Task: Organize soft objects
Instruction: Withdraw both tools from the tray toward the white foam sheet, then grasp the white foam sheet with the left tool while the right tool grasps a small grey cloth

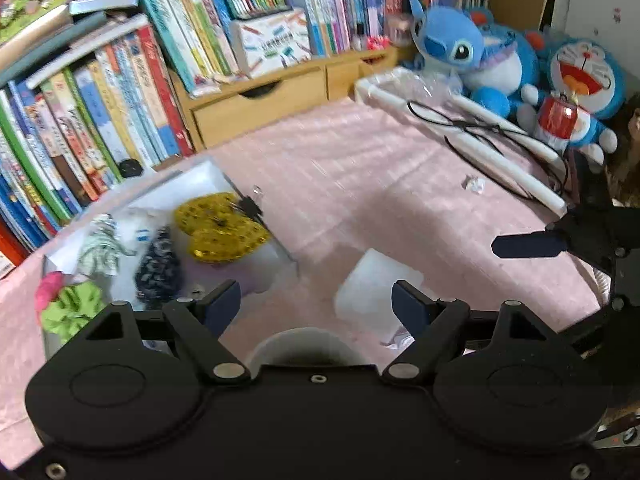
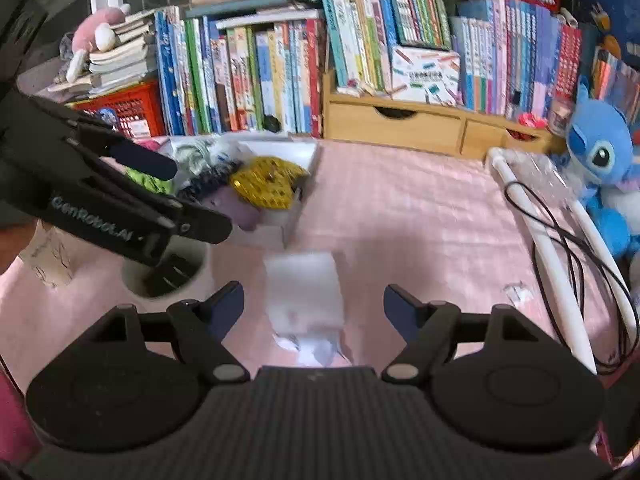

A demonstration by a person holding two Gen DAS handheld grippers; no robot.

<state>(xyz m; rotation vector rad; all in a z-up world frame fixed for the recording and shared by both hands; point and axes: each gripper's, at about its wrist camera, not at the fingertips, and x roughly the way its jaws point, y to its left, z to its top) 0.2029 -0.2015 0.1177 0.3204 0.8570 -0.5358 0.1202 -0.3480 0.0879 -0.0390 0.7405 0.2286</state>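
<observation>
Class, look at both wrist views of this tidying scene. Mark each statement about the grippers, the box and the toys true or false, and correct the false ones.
1. The left gripper is open and holds nothing. True.
2. The yellow sequined heart lies on the bare pink cloth. False: it sits inside the white box, among other soft items.
3. A white foam block lies on the pink cloth ahead of the right gripper. True.
4. The right gripper's fingers are clamped on the foam block. False: they are spread apart and hold nothing.
5. The blue plush toy is in the box. False: it sits at the far right of the cloth.
</observation>
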